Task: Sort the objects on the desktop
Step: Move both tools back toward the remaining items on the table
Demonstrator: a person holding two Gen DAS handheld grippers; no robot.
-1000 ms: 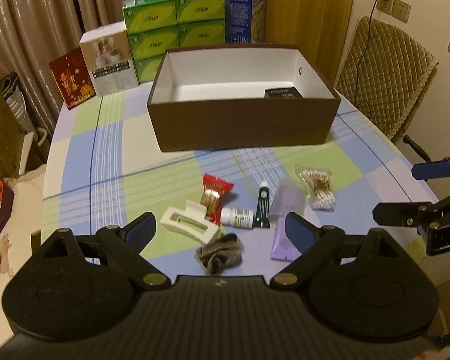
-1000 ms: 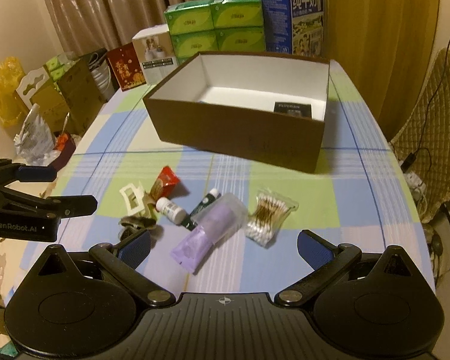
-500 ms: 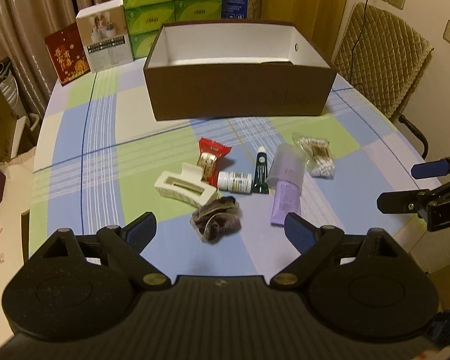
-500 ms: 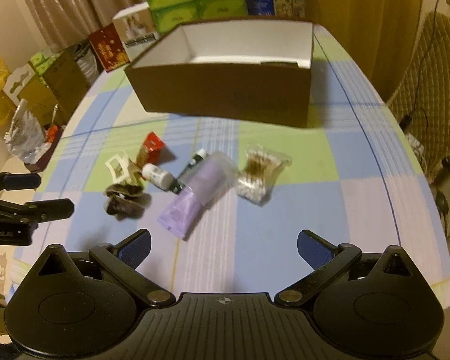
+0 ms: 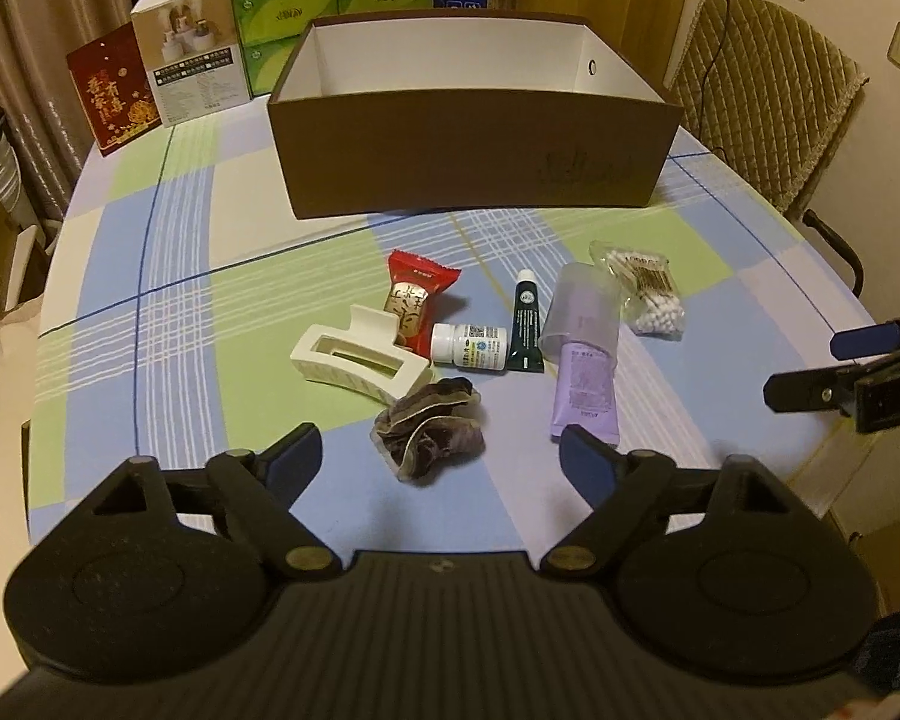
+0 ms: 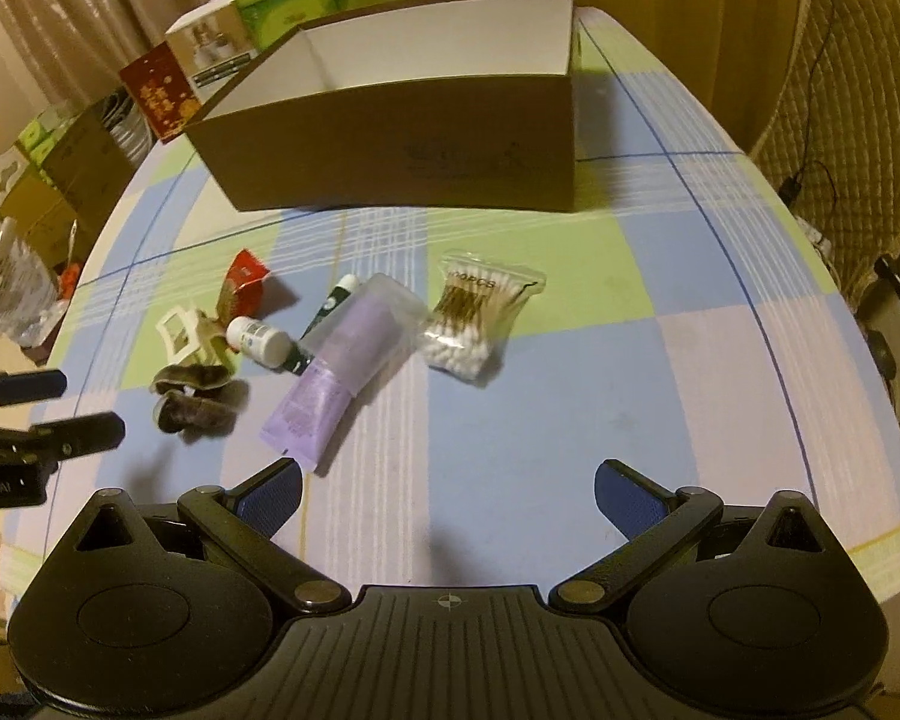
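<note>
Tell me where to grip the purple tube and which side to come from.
Grip the purple tube across its narrow width at the printed flat half, coming from above with the right hand-held gripper. It lies flat, its clear-capped end leaning over the dark green tube.

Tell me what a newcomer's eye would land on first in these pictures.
First, the big brown box with its white inside, standing at the far side of the checked tablecloth. Next, the small clutter in front of it: a cream hair clip, a red snack packet, a purple tube and a bag of cotton swabs. Nearest the left gripper, whose jaws are closing, lies a dark scrunchie.
</note>
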